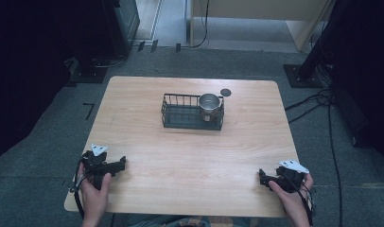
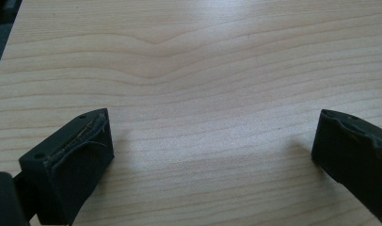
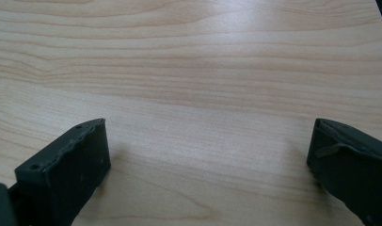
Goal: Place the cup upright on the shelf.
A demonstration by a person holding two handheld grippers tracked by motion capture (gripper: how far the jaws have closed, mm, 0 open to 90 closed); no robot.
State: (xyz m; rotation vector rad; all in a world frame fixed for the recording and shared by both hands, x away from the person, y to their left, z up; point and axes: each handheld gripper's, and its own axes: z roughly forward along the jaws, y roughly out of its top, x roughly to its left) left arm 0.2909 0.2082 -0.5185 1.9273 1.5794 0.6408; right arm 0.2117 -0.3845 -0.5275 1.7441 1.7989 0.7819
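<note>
2 claws idle at near desk [image 1: 190, 161] edge: my left claw [image 1: 118, 164] and right claw [image 1: 263, 177] both spread wide, holding nothing. Steel cup [image 1: 209, 105] sits in right end of black wire basket [image 1: 180, 116], far side. Judging start pose; next calls for forward reach.

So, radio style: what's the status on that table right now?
Left gripper open, right gripper open, both empty at near table corners. Metal cup upright in wire basket, right end. Small dark disc behind basket. Path between is bare wood.
</note>
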